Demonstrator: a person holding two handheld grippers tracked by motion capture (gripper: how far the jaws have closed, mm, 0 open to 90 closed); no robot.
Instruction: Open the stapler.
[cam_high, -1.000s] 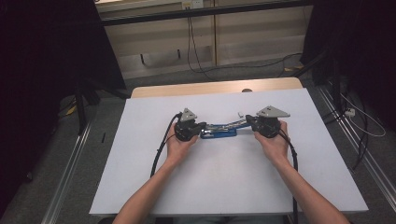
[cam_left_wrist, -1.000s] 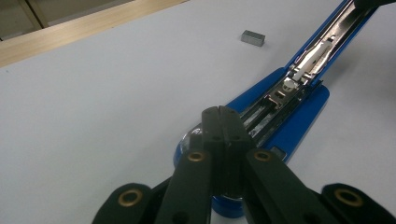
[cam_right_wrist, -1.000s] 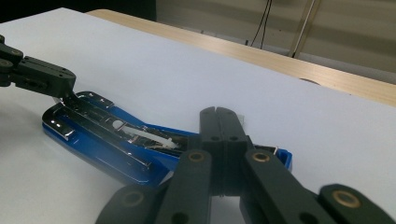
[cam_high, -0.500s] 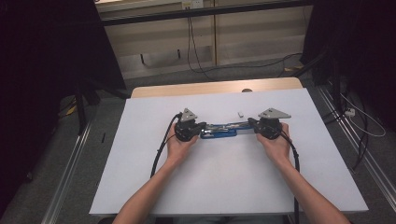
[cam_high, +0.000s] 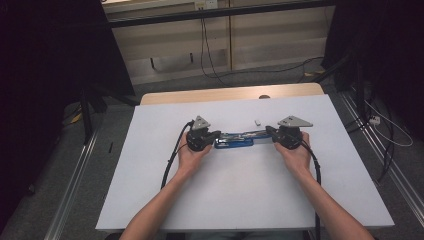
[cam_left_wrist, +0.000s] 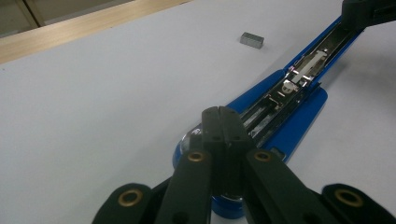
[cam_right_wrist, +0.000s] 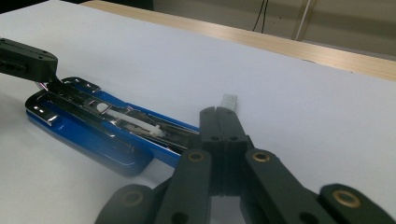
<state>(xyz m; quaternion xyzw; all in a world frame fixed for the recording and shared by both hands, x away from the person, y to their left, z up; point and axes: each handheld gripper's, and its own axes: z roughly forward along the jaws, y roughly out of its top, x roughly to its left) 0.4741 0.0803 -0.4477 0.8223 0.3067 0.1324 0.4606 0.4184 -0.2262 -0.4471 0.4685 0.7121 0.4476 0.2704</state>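
A blue stapler (cam_high: 234, 140) lies swung open and flat at the middle of the white table (cam_high: 250, 195), its metal staple channel facing up (cam_left_wrist: 289, 93) (cam_right_wrist: 93, 126). My left gripper (cam_high: 217, 135) (cam_left_wrist: 222, 112) is shut, with its tip over the stapler's rounded left end. My right gripper (cam_high: 270, 131) (cam_right_wrist: 219, 112) is shut too, its tip over the far end of the thin arm. Each gripper view shows the other gripper's black tip touching the opposite end of the stapler. A small grey block of staples (cam_high: 258, 121) (cam_left_wrist: 252, 40) (cam_right_wrist: 229, 101) lies just beyond the stapler.
A wooden strip (cam_high: 225, 95) runs along the table's far edge. Black cables (cam_high: 170, 162) trail from both grippers back across the table beside the forearms. Metal rails (cam_high: 75, 195) flank the table on the floor, and dark curtains hang at both sides.
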